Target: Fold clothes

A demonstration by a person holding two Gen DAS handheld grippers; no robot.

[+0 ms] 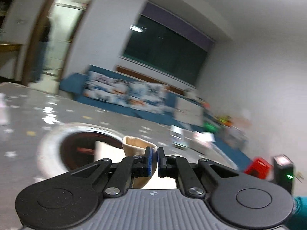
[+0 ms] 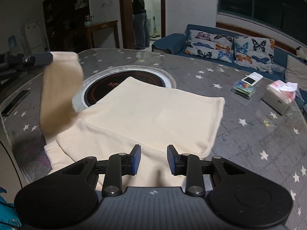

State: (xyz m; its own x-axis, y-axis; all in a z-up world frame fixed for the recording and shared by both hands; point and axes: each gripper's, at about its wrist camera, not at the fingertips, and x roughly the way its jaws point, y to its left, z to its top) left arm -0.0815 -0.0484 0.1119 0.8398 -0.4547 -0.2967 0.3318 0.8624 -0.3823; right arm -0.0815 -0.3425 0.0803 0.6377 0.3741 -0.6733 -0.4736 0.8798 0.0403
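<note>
A cream garment [image 2: 153, 113] lies partly folded on the grey star-patterned table [image 2: 239, 145], covering part of a round inset cooktop [image 2: 122, 84]. My left gripper [image 1: 154, 153] is shut on a cuff-like end of the cream cloth [image 1: 138, 143], which curls up past its fingers. From the right wrist view, that left gripper [image 2: 38, 58] holds a sleeve or flap [image 2: 59, 94] lifted high at the left, blurred by motion. My right gripper [image 2: 153, 159] stands open just above the near edge of the garment, nothing between its fingers.
A phone [image 2: 15, 102] lies at the table's left edge. A tissue box [image 2: 278, 99] and a small pack with a card [image 2: 246, 85] sit at the right. A blue sofa with butterfly cushions [image 2: 228, 46] is behind. A person [image 2: 140, 19] stands in the far doorway.
</note>
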